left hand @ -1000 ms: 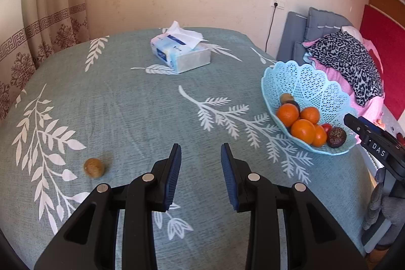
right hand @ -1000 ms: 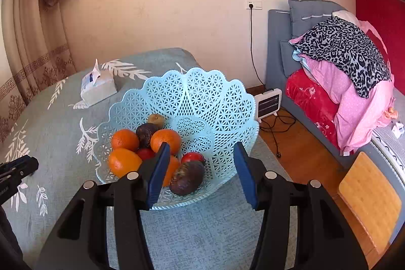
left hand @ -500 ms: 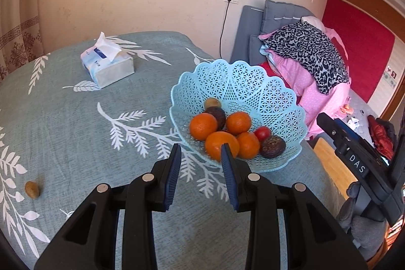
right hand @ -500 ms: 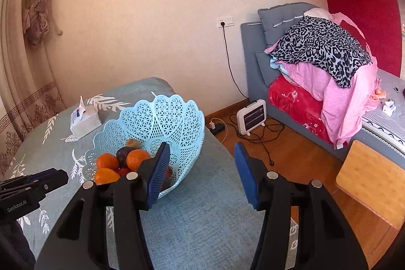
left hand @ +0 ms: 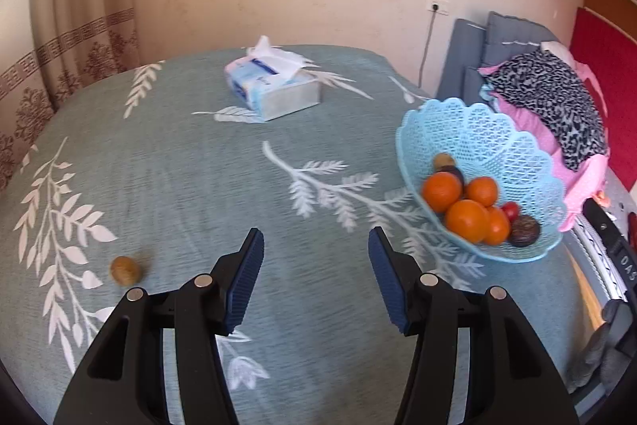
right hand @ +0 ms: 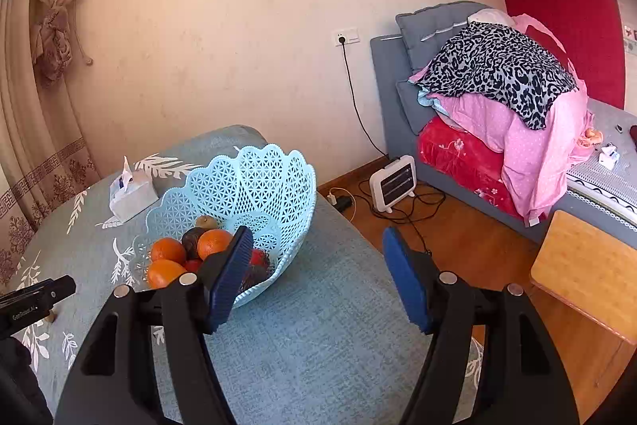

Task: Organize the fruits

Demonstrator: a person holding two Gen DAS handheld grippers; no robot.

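Note:
A light blue lattice basket stands at the table's right edge with several oranges, a red fruit and dark fruits inside. It also shows in the right wrist view. A small brown kiwi lies alone on the teal tablecloth, left of my left gripper, which is open and empty above the cloth. My right gripper is open and empty, just right of the basket near the table's edge.
A tissue box sits at the far middle of the table. Beyond the table's right edge are a wooden floor, a small white heater with cables, a bed piled with bedding and a wooden stool.
My left gripper has swung back to the left, so the kiwi is near again, and its jaws have opened wider. My right gripper has drawn back slightly from the basket and stays open.

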